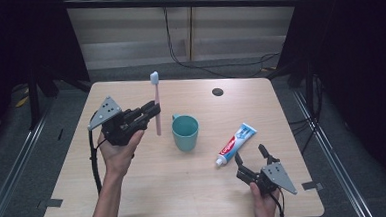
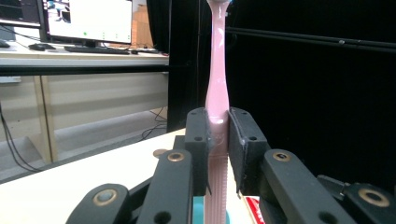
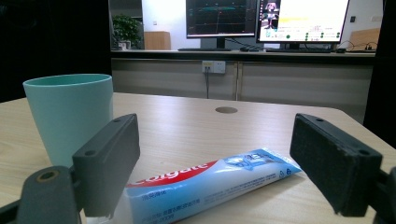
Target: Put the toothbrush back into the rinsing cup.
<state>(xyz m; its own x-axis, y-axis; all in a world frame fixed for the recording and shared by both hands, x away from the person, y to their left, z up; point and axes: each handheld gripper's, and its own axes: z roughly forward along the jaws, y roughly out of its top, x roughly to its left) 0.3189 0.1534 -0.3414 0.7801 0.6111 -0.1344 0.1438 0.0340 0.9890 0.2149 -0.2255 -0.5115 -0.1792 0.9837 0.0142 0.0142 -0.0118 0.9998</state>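
Note:
My left gripper [image 1: 152, 110] is raised above the table's left half, shut on a pink toothbrush [image 1: 156, 103] that stands upright with its bristle head on top. In the left gripper view the pink handle [image 2: 217, 107] is clamped between the two black pads. A teal cup [image 1: 185, 132] stands just right of it at the table's middle. A white, red and blue toothpaste tube [image 1: 235, 144] lies right of the cup. My right gripper [image 1: 251, 156] rests low near the front right, open, with the tube [image 3: 205, 184] lying just ahead of its wide-apart jaws and the cup [image 3: 70, 121] to its left.
The light wooden table [image 1: 150, 191] has a small round dark hole [image 1: 217, 91] near its far edge. Dark frame posts stand on both sides and cables run on the floor behind. Desks with monitors stand beyond the table.

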